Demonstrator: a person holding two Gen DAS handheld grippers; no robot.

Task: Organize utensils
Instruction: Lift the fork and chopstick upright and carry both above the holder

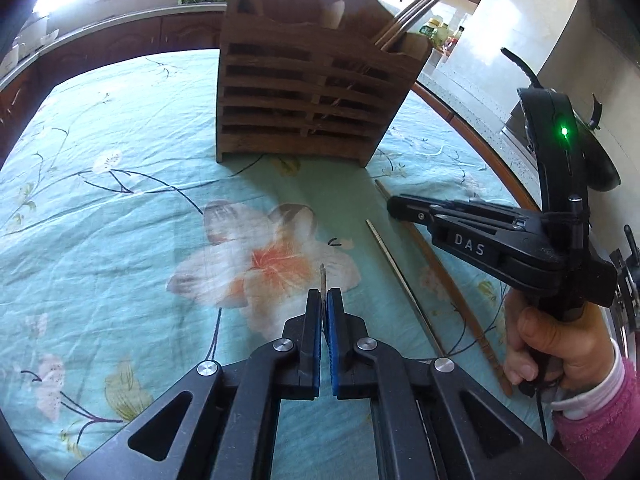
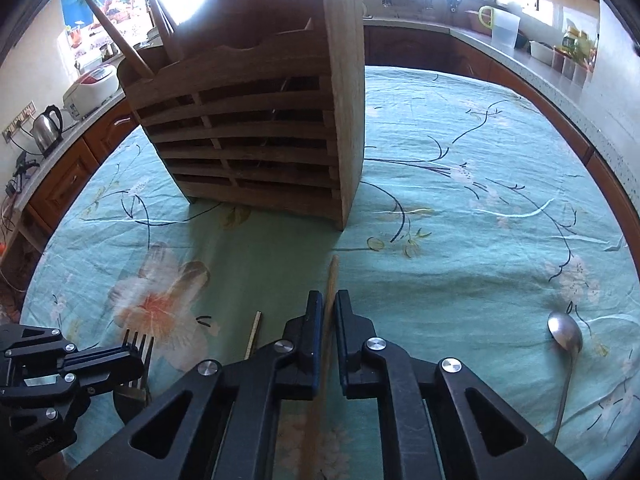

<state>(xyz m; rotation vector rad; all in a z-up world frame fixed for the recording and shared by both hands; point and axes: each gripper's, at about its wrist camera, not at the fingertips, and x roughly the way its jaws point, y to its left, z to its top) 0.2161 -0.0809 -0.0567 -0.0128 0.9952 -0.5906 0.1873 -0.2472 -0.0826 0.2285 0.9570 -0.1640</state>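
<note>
Both tools point steeply downward, jaws closed. The left tool [image 1: 324, 300] pinches a thin utensil between its blue pads; the right tool [image 2: 329, 304] clamps a wooden stick. A hand [image 1: 560, 340] in a pink sleeve grips the right tool's handle.

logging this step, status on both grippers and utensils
Left gripper shut on fork. Right gripper shut on wooden chopstick. Spoon still on cloth. Holder unobstructed.

Table [image 2: 460, 208] has a teal floral cloth; wooden utensil rack [image 2: 256, 136] at 12 o'clock, spoon [image 2: 566, 352] at 4, loose chopsticks [image 1: 404, 280] in front.
</note>
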